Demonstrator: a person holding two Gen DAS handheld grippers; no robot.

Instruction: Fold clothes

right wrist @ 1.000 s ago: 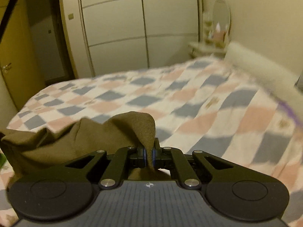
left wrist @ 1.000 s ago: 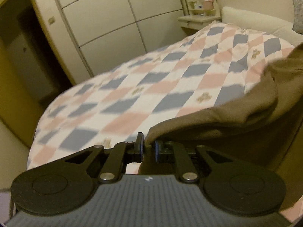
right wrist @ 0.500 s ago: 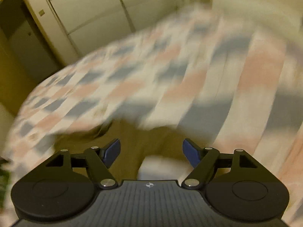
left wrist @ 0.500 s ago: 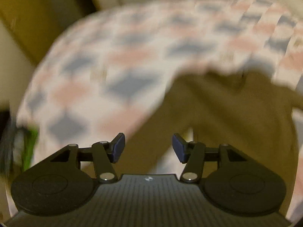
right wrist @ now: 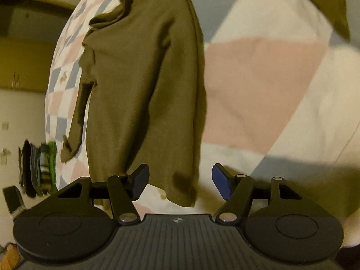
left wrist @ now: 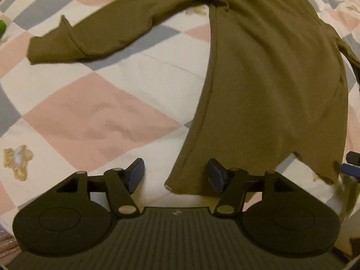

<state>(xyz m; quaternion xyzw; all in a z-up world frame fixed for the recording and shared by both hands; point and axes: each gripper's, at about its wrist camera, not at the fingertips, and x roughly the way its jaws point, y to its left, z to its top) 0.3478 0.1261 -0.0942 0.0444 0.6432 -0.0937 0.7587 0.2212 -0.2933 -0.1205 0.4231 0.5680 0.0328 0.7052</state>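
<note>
The left tool (left wrist: 175, 173) is pointing down at the bed, its jaws standing apart and still widening; the near left hem corner of the olive-brown long-sleeved top (left wrist: 270, 78) is lying between the blue pads (left wrist: 136, 173), closer to the right-hand one, and neither pad is pressing on the cloth. The right tool (right wrist: 180, 180) is tilting down toward the bed, its jaws also apart but narrowing; the other hem corner of the top (right wrist: 146, 90) is sitting between its pads (right wrist: 221, 183), which are not clamping it.

Moving outward in the left wrist view, the top is lying spread flat on the checked quilt (left wrist: 90, 117), its body running away from the tool toward the upper right, and one sleeve (left wrist: 108, 27) is stretching out across the quilt to the upper left, its cuff folded over at the end. The neck end is bunching slightly at the top edge. At the right edge of that view, part of the right tool (left wrist: 349, 164) is showing just beside the far hem corner.

In the right wrist view the same sleeve (right wrist: 77, 117) is trailing along the left side of the body. Beyond the bed edge at the lower left, a blurred bundle of dark, striped and green items (right wrist: 41, 166) is hanging or standing; what they are cannot be told.
</note>
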